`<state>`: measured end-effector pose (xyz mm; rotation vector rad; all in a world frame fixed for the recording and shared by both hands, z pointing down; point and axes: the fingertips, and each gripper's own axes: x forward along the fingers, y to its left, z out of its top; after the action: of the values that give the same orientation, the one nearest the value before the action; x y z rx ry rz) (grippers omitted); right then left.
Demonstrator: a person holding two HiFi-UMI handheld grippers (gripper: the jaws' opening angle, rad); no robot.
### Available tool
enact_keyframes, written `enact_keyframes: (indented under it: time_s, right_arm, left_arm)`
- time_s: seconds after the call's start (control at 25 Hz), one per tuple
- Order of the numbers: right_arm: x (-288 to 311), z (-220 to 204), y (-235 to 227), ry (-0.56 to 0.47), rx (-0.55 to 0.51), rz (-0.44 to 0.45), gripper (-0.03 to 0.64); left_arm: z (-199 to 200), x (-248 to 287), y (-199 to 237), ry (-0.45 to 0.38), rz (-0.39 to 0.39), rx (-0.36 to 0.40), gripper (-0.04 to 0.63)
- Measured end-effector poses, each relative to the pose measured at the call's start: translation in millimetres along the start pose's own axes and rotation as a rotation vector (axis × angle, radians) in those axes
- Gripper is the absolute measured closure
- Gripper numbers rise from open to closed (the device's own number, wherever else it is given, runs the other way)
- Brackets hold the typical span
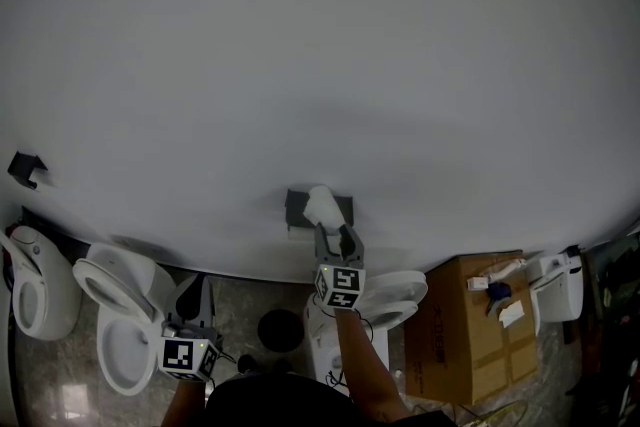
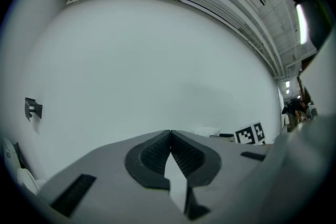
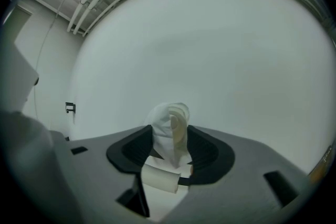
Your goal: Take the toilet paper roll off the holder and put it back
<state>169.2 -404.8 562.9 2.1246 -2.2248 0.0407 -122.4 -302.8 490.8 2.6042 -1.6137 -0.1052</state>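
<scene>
The toilet paper roll [image 1: 321, 203] sits at the dark holder [image 1: 295, 208], which is fixed low on the white wall [image 1: 320, 55], about midway along its bottom edge. The right gripper [image 1: 338, 239] reaches level toward it and clenches it from both sides. In the right gripper view the dark ribbed pads [image 3: 202, 149] press the soft paper into a tall, narrow shape, so the grip looks firm enough to carry it. From these views one cannot tell whether the roll hangs on the holder's bar or is held just in front of it. A short pale cylinder on a dark rod also shows low between the jaws, and what it is stays unclear. Approaching head-on with the jaws level likely suits sliding the roll along the bar rather than pulling it downward. The left gripper [image 2: 169, 135] hangs low and well apart from the holder, over a toilet [image 1: 125, 335] near the wall's bottom edge. Its jaws are pressed together on nothing, probably parked there to keep clear of the working hand. A cardboard box [image 1: 470, 325] stands on the floor to the right.
</scene>
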Motion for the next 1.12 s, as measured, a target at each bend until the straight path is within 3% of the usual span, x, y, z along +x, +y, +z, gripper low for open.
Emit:
enact_keyframes:
  time_s: [1.12]
  right_arm:
    - [-42, 111, -12, -0.240, 0.003, -0.022, 0.413]
  left_arm:
    - [3, 9, -14, -0.017, -0.034, 0.007, 0.592]
